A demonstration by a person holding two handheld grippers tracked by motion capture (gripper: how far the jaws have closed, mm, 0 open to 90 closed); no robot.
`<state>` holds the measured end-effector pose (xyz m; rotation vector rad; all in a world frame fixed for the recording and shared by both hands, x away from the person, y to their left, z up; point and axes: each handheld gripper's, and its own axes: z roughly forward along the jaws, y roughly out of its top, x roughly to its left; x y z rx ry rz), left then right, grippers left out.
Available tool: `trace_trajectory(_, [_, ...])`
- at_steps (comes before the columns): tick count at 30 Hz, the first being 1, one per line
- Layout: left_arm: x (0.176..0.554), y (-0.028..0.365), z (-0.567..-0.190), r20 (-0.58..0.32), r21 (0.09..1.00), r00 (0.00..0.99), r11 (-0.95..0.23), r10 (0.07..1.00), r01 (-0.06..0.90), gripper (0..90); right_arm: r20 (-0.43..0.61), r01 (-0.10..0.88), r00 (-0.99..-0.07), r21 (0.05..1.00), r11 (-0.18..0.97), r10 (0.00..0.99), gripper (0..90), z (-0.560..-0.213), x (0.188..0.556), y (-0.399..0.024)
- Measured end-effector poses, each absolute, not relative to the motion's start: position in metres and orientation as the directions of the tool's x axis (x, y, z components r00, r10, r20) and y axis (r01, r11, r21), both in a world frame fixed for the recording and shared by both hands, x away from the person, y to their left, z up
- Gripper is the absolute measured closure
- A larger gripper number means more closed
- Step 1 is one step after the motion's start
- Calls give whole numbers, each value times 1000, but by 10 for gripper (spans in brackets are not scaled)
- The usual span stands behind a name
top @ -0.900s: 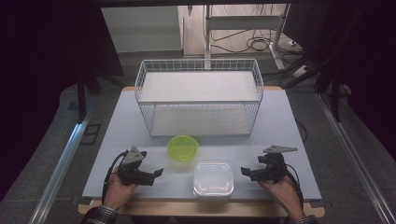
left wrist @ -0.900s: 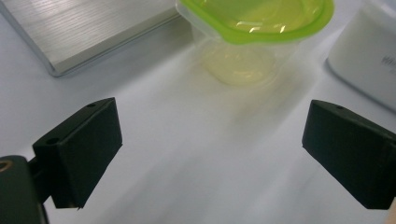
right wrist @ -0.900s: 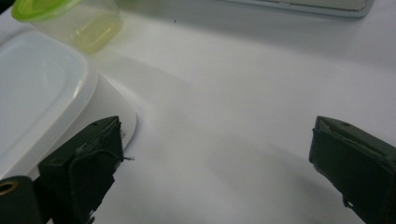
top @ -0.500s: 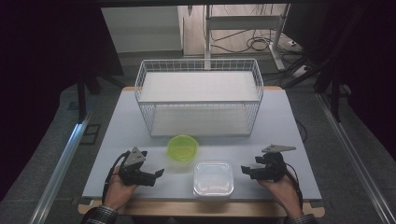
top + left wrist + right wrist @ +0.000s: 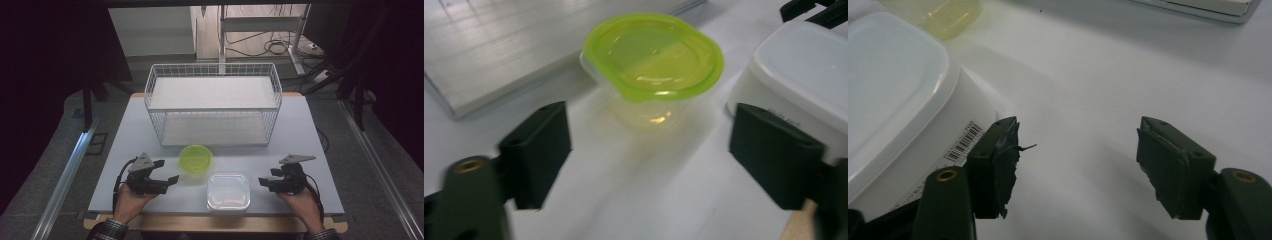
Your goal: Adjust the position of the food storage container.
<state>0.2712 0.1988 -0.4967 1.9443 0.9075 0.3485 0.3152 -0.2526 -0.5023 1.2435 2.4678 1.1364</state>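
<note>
A round clear tub with a lime-green lid [image 5: 195, 158] [image 5: 652, 55] stands on the white table [image 5: 310, 150], just in front of the wire basket. A white square lidded container [image 5: 228, 191] [image 5: 804, 70] [image 5: 893, 95] sits at the front, right of the tub. My left gripper [image 5: 167, 171] [image 5: 654, 145] is open and points at the green tub, a short way off, with nothing between its jaws. My right gripper [image 5: 266, 177] [image 5: 1083, 160] is open too, beside the white container's right wall, with bare table between its jaws.
A white wire basket [image 5: 212, 102] with a pale board in its bottom stands at the back middle of the table. Dark floor, metal rails and cables lie beyond the table edges. A person's hands come in at the front edge.
</note>
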Motion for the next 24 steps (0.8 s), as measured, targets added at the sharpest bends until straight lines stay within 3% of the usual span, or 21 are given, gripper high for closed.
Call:
trace_trajectory(6, [277,187,-487,-129,848,713,-296,689,440,501,140,601,-653,694,397,744,285,-504,314,-248])
trace_trajectory(11, [282,177,-480,-134,851,725,-296,675,433,635,122,592,-661,691,414,741,274,-506,314,-246])
trace_trajectory(13, [286,168,-478,-142,848,741,-306,657,434,739,115,594,-659,687,420,744,267,-507,315,-245])
trace_trajectory(19, [299,149,-478,-144,834,757,-333,638,439,881,95,595,-651,681,428,754,262,-508,315,-246])
trace_trajectory(24, [309,141,-475,-156,833,762,-331,629,443,900,97,595,-652,681,427,752,254,-508,315,-246])
